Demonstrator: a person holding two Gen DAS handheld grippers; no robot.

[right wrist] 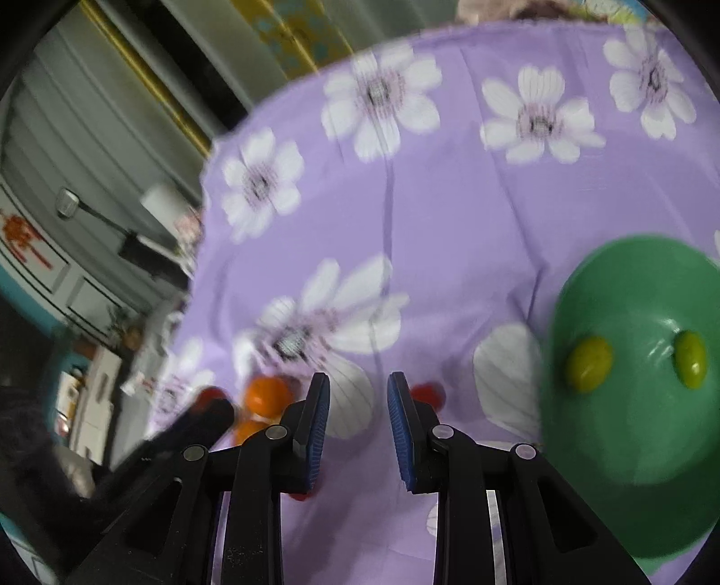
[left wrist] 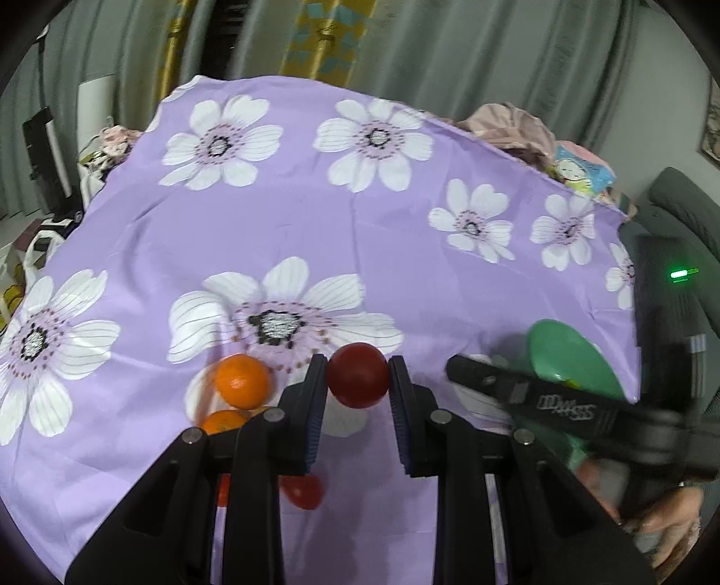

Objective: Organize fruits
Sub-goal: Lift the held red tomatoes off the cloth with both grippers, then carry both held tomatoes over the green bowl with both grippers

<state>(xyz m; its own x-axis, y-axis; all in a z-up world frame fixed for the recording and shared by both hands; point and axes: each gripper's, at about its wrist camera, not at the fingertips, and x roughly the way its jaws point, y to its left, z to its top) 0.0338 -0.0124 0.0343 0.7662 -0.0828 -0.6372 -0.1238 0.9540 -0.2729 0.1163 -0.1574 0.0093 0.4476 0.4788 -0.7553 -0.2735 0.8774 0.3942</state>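
My left gripper point(left wrist: 357, 380) is shut on a dark red round fruit point(left wrist: 357, 375), held just above the purple flowered cloth point(left wrist: 315, 216). Two oranges point(left wrist: 243, 380) lie just left of its left finger, and another red fruit point(left wrist: 303, 490) lies below the fingers. My right gripper point(right wrist: 358, 400) is open and empty above the cloth; in the left wrist view it is a dark blurred body point(left wrist: 540, 391) at the right. A green plate point(right wrist: 639, 391) at the right holds two yellow-green fruits point(right wrist: 588, 363). An orange point(right wrist: 267, 396) and a red fruit point(right wrist: 429, 395) lie beyond the right gripper's fingers.
The cloth-covered table ends at the back near grey curtains point(left wrist: 405, 40). Pink cloth and a colourful bag point(left wrist: 576, 168) sit at the back right edge. A dark device with a green light point(left wrist: 679, 273) stands at the right. Bags lie off the left edge point(left wrist: 27, 256).
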